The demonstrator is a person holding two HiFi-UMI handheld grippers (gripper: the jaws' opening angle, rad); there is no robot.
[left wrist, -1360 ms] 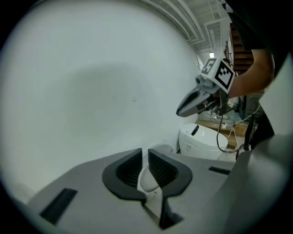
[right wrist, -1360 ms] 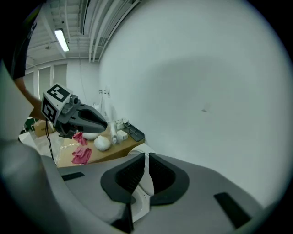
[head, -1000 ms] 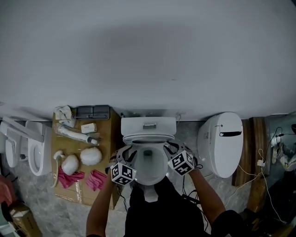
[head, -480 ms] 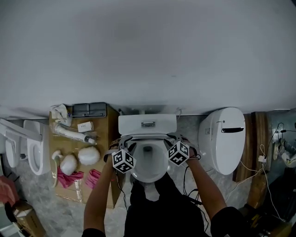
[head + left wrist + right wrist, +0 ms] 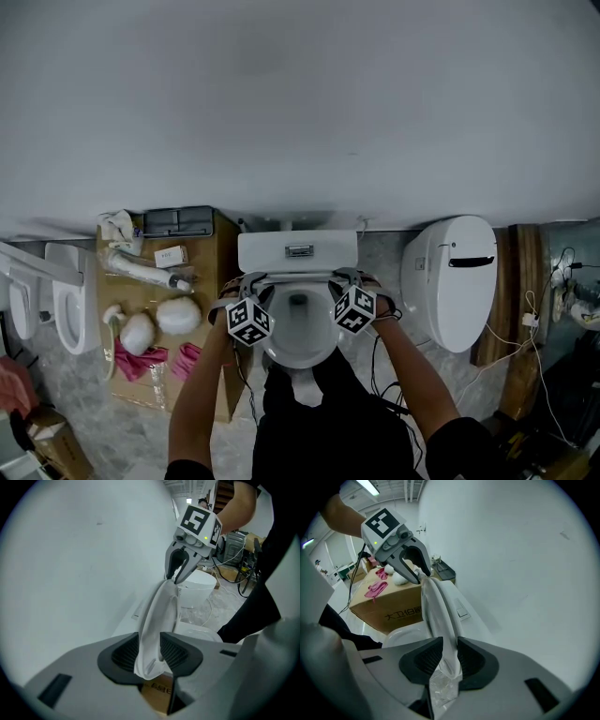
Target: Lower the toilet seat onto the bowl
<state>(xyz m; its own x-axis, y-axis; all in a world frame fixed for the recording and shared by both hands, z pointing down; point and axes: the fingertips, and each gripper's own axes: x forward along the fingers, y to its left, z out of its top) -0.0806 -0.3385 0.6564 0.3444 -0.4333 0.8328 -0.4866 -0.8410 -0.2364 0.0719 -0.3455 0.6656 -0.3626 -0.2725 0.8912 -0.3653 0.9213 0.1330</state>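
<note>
Fingers of the left gripper pinch the seat at its left edge. The right gripper pinches the right edge, and both jaws have just been opening slightly. The seat stands raised by the tank, over the bowl. We judge both hands should sink evenly, grips firm, so it does not slam. Only the head view shows the bowl from above; only the gripper views show pad contact.

We see the toilet seat as smooth, glossy white plastic and the bowl as shiny glazed ceramic. At nine o'clock from it, the box is matt brown cardboard bearing crumpled pink cloths. The floor looks like mottled grey stone.
</note>
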